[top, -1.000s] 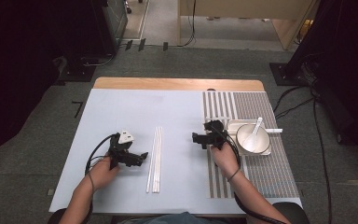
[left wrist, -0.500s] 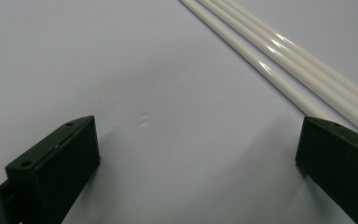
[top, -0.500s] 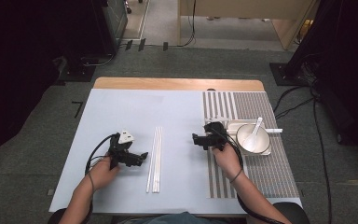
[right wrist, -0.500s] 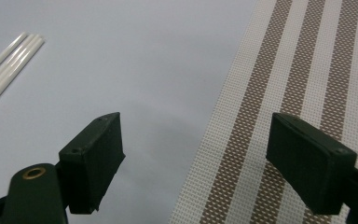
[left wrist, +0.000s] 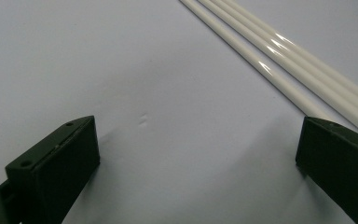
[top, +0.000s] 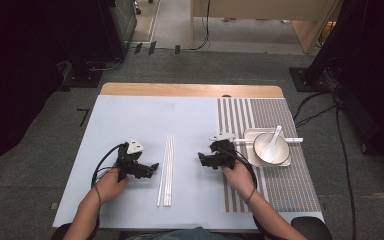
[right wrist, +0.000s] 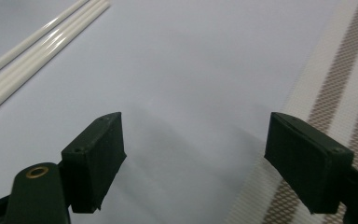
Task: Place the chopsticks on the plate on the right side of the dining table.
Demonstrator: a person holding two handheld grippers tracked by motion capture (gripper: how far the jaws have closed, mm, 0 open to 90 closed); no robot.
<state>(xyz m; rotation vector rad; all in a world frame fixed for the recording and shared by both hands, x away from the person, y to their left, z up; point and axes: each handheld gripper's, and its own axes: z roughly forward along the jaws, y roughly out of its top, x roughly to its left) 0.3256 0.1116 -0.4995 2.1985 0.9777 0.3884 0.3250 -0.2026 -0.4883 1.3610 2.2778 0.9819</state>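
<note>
Several thin white sticks (top: 166,170) lie side by side on the pale blue mat (top: 130,120), between my two grippers. My left gripper (top: 153,167) rests just left of them, open, with bare mat between its jaws. In the left gripper view (left wrist: 196,158) the sticks (left wrist: 279,51) run past the right jaw. My right gripper (top: 200,159) points left toward the sticks from a hand's width away. In the right gripper view (right wrist: 196,158) its jaws have just closed a little but still stand wide open with nothing between them, and the sticks (right wrist: 37,37) lie at the upper left.
A white bowl (top: 271,148) with a white spoon (top: 275,137) in it sits on a small white tray (top: 247,134) on the striped mat (top: 280,185), just right of my right hand. The wooden table edge (top: 190,90) runs along the far side.
My right gripper has shifted a little left and toward the person, away from the tray. The left gripper has stayed put.
</note>
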